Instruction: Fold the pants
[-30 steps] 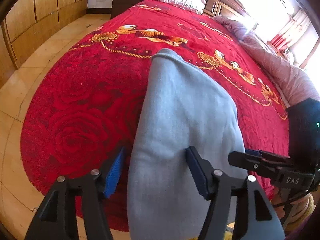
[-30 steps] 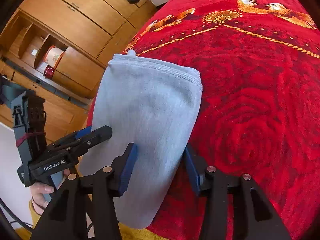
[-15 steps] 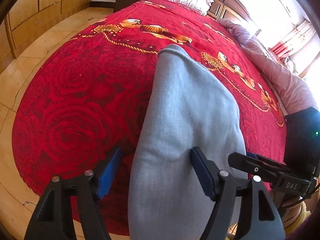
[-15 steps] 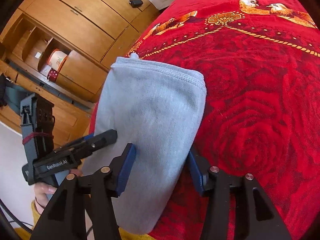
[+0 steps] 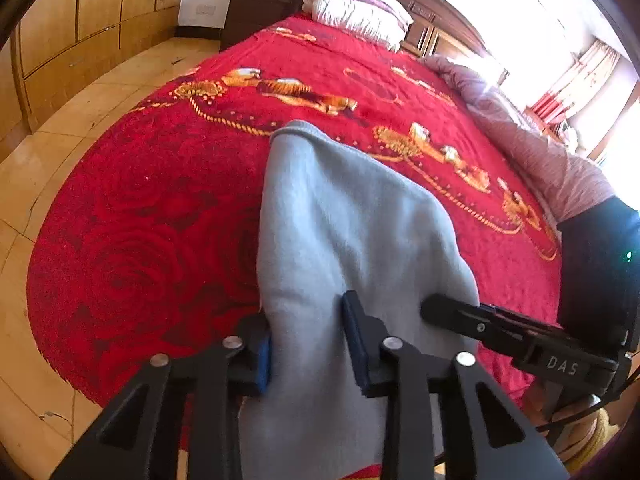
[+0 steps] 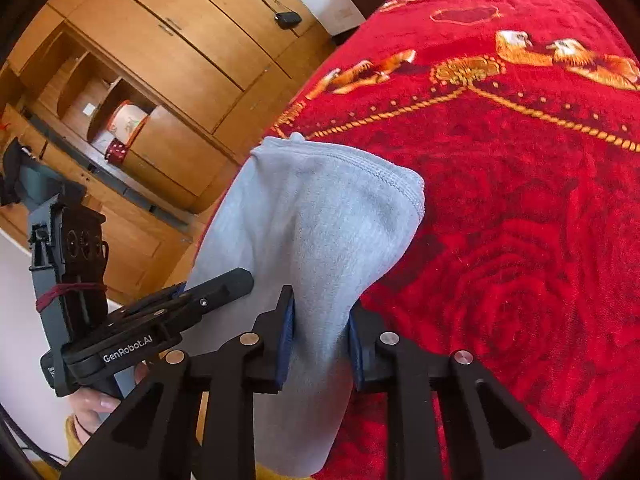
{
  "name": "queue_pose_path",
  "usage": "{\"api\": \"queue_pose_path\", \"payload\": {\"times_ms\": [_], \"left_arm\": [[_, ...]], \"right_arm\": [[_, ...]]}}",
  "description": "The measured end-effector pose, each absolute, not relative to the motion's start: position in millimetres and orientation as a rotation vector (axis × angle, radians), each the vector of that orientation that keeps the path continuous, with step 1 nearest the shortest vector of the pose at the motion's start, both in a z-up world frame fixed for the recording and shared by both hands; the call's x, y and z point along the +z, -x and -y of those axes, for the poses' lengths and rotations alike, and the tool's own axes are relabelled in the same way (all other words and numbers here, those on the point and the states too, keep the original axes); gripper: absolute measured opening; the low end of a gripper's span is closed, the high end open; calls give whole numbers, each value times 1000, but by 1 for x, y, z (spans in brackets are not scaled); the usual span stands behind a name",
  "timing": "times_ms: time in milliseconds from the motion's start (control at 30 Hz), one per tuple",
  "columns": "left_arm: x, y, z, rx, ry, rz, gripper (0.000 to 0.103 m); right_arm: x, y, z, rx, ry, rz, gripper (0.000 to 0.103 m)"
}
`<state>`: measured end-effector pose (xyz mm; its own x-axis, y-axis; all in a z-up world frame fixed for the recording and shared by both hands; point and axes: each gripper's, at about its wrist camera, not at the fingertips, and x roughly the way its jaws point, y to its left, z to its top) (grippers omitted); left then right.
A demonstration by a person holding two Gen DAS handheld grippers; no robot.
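Observation:
Light grey-blue pants [image 5: 352, 220] lie lengthwise on a red bedspread [image 5: 152, 184], the near end hanging over the bed's foot. My left gripper [image 5: 306, 344] has closed its blue-padded jaws onto the left edge of the near end. My right gripper [image 6: 320, 332] pinches the pants [image 6: 320, 216] at their right edge; it also shows in the left wrist view [image 5: 500, 328]. The left gripper shows in the right wrist view [image 6: 180, 312]. The far hem [image 6: 340, 156] rests flat on the bed.
The bedspread [image 6: 520, 200] has rose and gold bird patterns. Pillows [image 5: 356, 4] and a pink quilt [image 5: 532, 148] lie at the far and right sides. Wooden wardrobes [image 6: 160, 60] and tiled floor [image 5: 60, 128] are to the left.
Both grippers' jaws have narrowed from wide open to pinching the near end of the pants. The cloth has bunched up between the pads.

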<state>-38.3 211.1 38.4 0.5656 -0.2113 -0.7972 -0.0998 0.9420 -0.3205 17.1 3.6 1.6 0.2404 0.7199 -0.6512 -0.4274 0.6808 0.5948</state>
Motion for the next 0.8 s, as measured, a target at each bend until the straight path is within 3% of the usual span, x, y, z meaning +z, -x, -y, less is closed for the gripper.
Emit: {"api": "queue_pose_path", "payload": {"times_ms": [800], "left_arm": [[105, 4, -80, -303, 341, -860, 29]], "right_arm": [[81, -17, 147, 699, -328, -892, 24]]}}
